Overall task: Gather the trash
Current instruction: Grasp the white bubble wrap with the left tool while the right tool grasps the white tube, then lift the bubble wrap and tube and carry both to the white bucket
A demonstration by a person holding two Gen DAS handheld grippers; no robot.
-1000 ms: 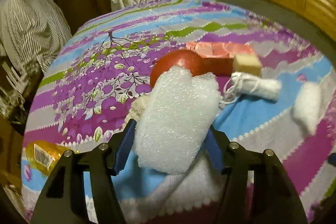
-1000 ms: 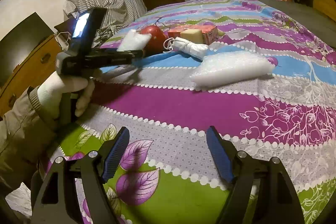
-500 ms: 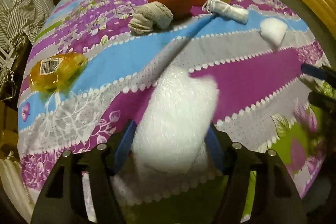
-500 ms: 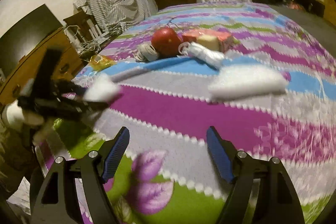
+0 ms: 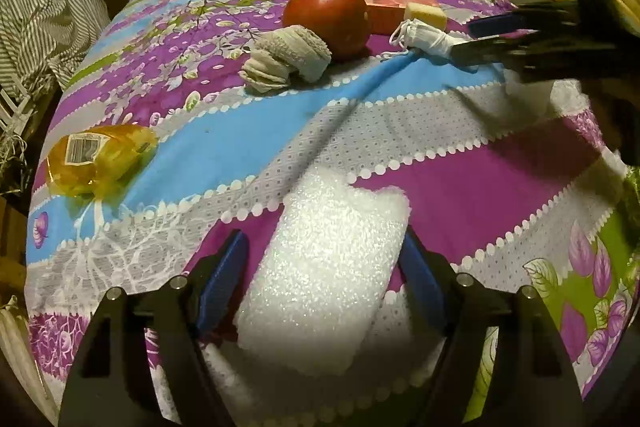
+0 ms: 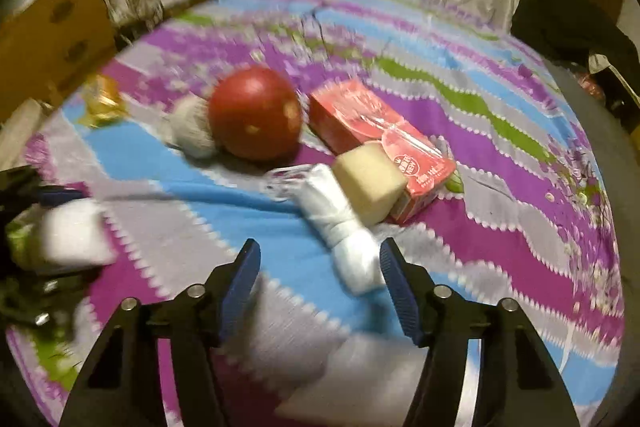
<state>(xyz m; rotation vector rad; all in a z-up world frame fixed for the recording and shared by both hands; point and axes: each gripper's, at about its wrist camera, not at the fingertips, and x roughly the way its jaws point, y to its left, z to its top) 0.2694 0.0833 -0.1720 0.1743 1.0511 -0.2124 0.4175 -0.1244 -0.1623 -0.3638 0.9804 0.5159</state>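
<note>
Opening, the left gripper point(image 5: 324, 259) straddles a white foam sheet point(image 5: 328, 275) on the patterned bedspread point(image 5: 248, 151), left pad clear. Closing, the right gripper point(image 6: 320, 279) frames a rolled white bundle point(image 6: 344, 231), untouched. Red carton point(image 6: 380, 139) lettering unreadable.

- The foam sheet point(image 5: 324, 275) lies on the bedspread point(image 5: 240, 155) between the fingers of the left gripper point(image 5: 324, 267), whose jaws are opening.
- Beyond it, the rolled cloth point(image 5: 288, 61) touches the left side of the apple point(image 5: 328, 17).
- The carton point(image 6: 376, 135) lies right of the apple, behind the sponge block point(image 6: 368, 183).
- The tied bundle point(image 6: 344, 227) lies before the block, reaching toward the right gripper point(image 6: 320, 291), whose jaws are closing with nothing pressed.
- The plastic wrapper point(image 5: 96, 159) lies well apart, far left.
</note>
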